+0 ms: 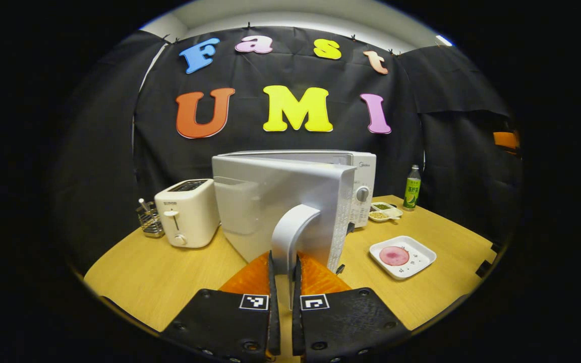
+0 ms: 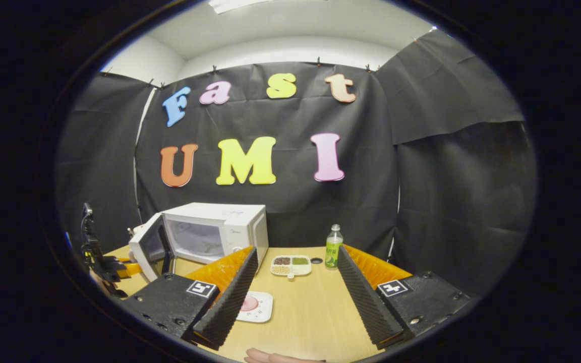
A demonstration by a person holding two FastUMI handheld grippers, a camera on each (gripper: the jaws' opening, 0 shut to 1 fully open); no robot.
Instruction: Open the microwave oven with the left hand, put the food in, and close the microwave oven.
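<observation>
Two grippers: left one at the oven door, right one hanging over the table.
Left gripper (image 1: 284, 282): fingers nearly together, pinching the handle (image 1: 293, 237) from both sides.
Handle: pale curved bar on the door's free edge, standing upright between the fingers.
Door (image 1: 275, 201): swung partway out from the oven (image 2: 215, 232), hinged on the left; cavity visible in the right gripper view.
Right gripper (image 2: 295, 307): fingers spread wide, nothing between them, above the near table edge.
Food (image 1: 394, 255): round pink slice on a white square plate (image 1: 419, 264), right of the oven, on the table (image 1: 169, 282); apart from both grippers.
Toaster (image 1: 187, 212): white, left of the oven, just beside the door.
Wire holder (image 1: 150, 222): left of the toaster.
Dish (image 2: 291, 265): white, divided, holding grains, near the oven's right side.
Bottle (image 2: 333, 247): green label, upright, right of the dish.
Hand (image 2: 275, 357): part of it at the near edge in the right gripper view.
</observation>
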